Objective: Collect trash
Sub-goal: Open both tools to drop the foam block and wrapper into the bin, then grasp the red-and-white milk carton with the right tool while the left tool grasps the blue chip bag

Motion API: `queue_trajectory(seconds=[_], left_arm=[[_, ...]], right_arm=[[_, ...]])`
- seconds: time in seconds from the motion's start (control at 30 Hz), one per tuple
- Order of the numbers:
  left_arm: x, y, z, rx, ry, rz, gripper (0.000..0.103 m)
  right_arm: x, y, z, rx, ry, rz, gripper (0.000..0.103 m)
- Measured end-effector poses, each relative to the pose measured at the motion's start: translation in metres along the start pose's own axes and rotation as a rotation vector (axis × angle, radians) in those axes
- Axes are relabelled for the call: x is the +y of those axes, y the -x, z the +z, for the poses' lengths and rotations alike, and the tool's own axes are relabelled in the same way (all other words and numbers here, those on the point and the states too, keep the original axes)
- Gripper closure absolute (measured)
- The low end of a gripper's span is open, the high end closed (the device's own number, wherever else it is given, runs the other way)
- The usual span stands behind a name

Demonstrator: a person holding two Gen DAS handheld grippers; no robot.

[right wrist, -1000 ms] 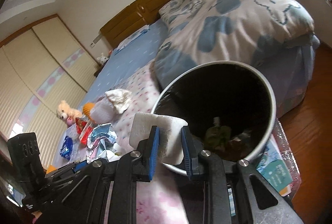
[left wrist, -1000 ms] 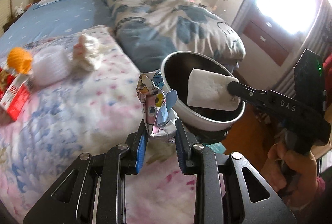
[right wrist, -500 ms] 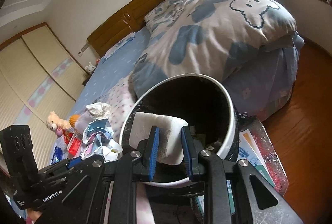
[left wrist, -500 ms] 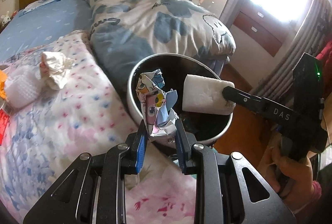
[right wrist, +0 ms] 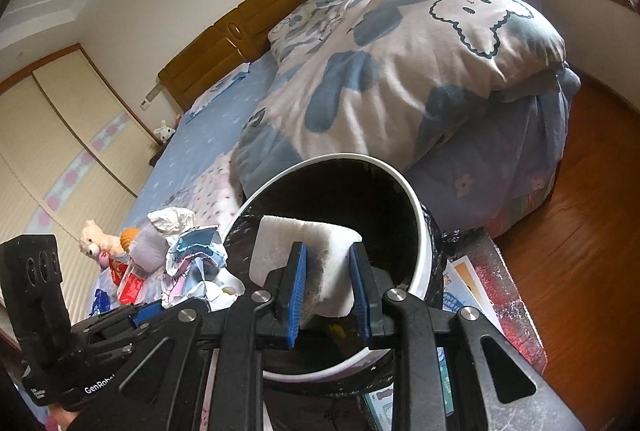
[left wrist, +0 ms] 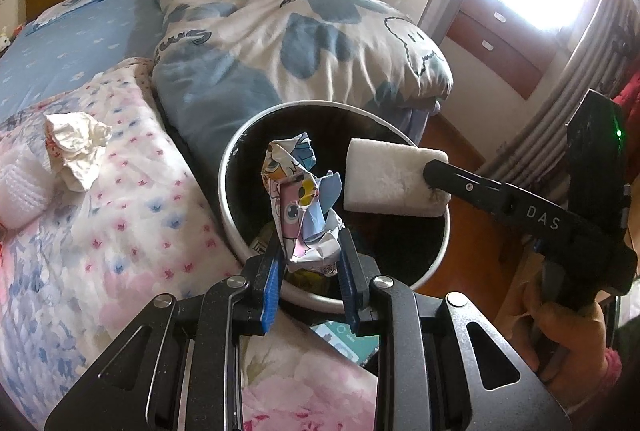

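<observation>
Left wrist view: the left tongs [left wrist: 307, 269] pinch a crumpled cartoon-printed paper wrapper [left wrist: 302, 199] between their blue pads, and the wrapper stands up over the open mouth of the round white trash bin with a black liner [left wrist: 236, 227]. The bin sits against the side edge of the bed, just beside the pink-and-blue flowered quilt [left wrist: 120, 231]. From the right side the right tongs [left wrist: 436, 177], held by a hand [left wrist: 568, 335], reach over the bin's far rim and clamp a white rectangular foam sponge block [left wrist: 390, 181], which hangs above the bin's opening next to the wrapper, the two apart. On the flowered quilt, well apart from the bin, lies a crumpled white tissue [left wrist: 76, 147] and beside it a white knitted bundle [left wrist: 20, 191] at the picture's left edge. A bulky blue-and-white cartoon duvet [left wrist: 300, 31] is heaped on the bed directly behind the bin. A green-printed booklet [left wrist: 348, 341] shows under the bin.

Right wrist view: the right tongs [right wrist: 328, 285] grip the sponge block [right wrist: 308, 251] by its near end; the block's far end juts over the bin's [right wrist: 424, 251] near rim. The left tongs [right wrist: 132, 315] come in at lower left with the wrapper [right wrist: 196, 263] at the bin's left rim. Behind them on the bed lie the tissue [right wrist: 172, 221], a small teddy bear [right wrist: 94, 241] and a red box [right wrist: 130, 285]. The duvet [right wrist: 400, 71] rises behind the bin; printed papers [right wrist: 464, 291] lie beneath it.
</observation>
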State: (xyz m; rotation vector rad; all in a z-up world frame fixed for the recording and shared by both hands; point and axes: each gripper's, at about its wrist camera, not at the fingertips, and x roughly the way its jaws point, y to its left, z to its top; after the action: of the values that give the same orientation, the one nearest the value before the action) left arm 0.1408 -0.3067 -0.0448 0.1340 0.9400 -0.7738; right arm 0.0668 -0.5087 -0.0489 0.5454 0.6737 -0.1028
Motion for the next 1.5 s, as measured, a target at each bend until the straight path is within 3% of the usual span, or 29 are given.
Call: queue_trajectory(seconds=[0.33,0.4,0.47,0.53,0.7,0.77,0.93,1.2,1.5], left_arm=[[-0.005,-0.009,0.005,0.018,-0.012,0.000,0.076],[-0.004,-0.010,0.005,0.021,-0.007,0.005,0.070],[-0.002,-0.011,0.005,0.024,0.004,0.017,0.047],[0.000,-0.008,0.004,0.012,0.014,0.024,0.041],[0.009,0.002,-0.006,-0.004,0.037,0.027,0.041],[0.015,0.008,-0.013,-0.015,0.052,0.044,0.041],[0.035,0.027,-0.036,-0.040,0.103,0.082,0.041],[0.075,0.063,-0.075,-0.086,0.170,0.187,0.041],[0.130,0.103,-0.110,-0.122,0.281,0.284,0.041]], right_arm=[[-0.001,-0.008,0.006,0.013,0.000,-0.004,0.079],[-0.001,-0.010,0.007,0.016,-0.002,-0.003,0.076],[-0.001,-0.012,0.008,0.024,-0.005,-0.007,0.073],[-0.002,-0.013,0.009,0.030,-0.012,-0.005,0.069],[0.000,-0.010,0.008,0.019,-0.023,0.000,0.056],[0.004,-0.008,0.008,0.006,-0.017,-0.001,0.041],[0.023,-0.003,0.002,-0.013,0.004,0.024,0.024],[0.075,-0.011,-0.021,0.010,0.090,0.095,0.019],[0.135,-0.043,-0.053,0.098,0.160,0.175,0.019]])
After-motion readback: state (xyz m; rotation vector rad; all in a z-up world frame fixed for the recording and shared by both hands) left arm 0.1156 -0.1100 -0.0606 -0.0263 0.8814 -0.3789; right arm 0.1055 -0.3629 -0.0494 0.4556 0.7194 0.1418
